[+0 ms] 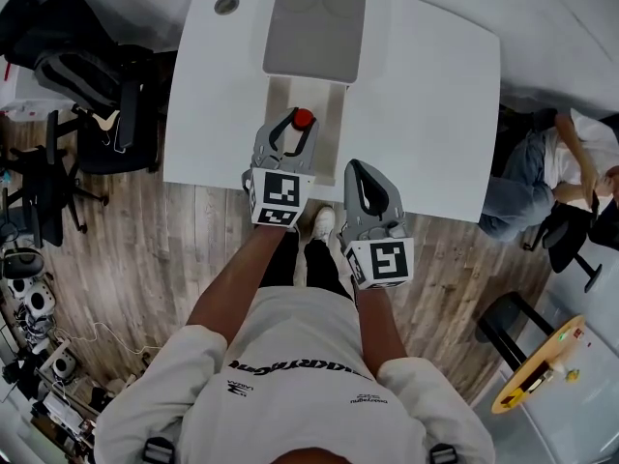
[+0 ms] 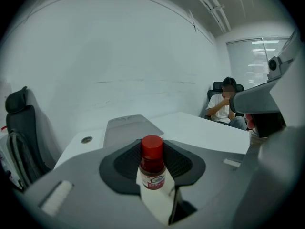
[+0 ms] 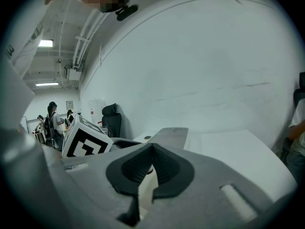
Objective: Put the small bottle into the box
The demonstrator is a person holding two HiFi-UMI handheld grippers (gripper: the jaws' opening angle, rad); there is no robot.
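Note:
The small bottle [image 1: 303, 119], clear with a red cap and a red-and-white label, stands upright between the jaws of my left gripper [image 1: 297, 130], which is shut on it. In the left gripper view the bottle [image 2: 152, 163] fills the middle, pinched by the dark ribbed pads [image 2: 183, 163]. It hangs over the pale cream part of the box [image 1: 329, 100]. The box's grey part [image 1: 314, 32] lies just beyond, toward the table's far side. My right gripper [image 1: 362, 169] is shut on nothing at the table's near edge, right of the left one. Its own view shows the jaws meeting [image 3: 153, 146].
The white table [image 1: 435, 104] has a round cable hole [image 1: 226, 5] at its far left. Black office chairs [image 1: 87, 75] stand left of it. A person [image 1: 551, 177] sits at the right. A round yellow-edged table [image 1: 542, 367] is at the lower right.

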